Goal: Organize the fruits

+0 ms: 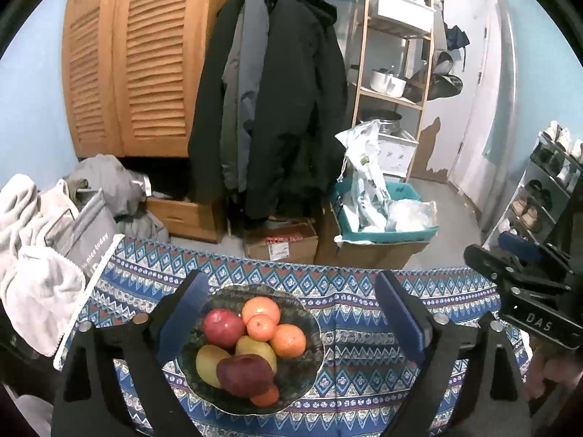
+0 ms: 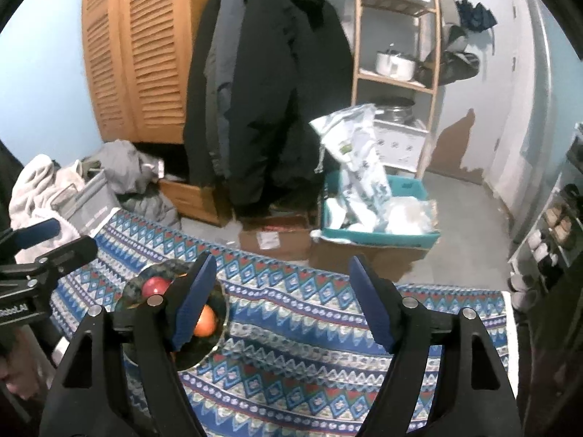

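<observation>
A dark patterned bowl (image 1: pixel 309 335) sits on the blue patterned tablecloth (image 1: pixel 364 364). It holds two red apples (image 1: pixel 223 327), several oranges (image 1: pixel 288 340) and two yellow pears (image 1: pixel 209 364). My left gripper (image 1: pixel 291 313) hovers above the bowl, jaws wide apart, nothing between the pads. In the right wrist view the bowl (image 2: pixel 222 313) lies at the left, partly hidden behind the left blue pad; a red apple (image 2: pixel 155 286) and an orange (image 2: pixel 204 322) show. My right gripper (image 2: pixel 282 302) is open over bare cloth right of the bowl. The right gripper's body (image 1: pixel 524 291) shows at the left view's right edge.
Beyond the table's far edge stand a cardboard box (image 1: pixel 280 244), a teal bin (image 1: pixel 382 233) of plastic bags, hanging dark coats (image 1: pixel 277 109) and a louvered wooden cabinet (image 1: pixel 127 62). Laundry and a grey bag (image 1: pixel 83 229) crowd the left. A shoe rack (image 1: pixel 546 189) stands right.
</observation>
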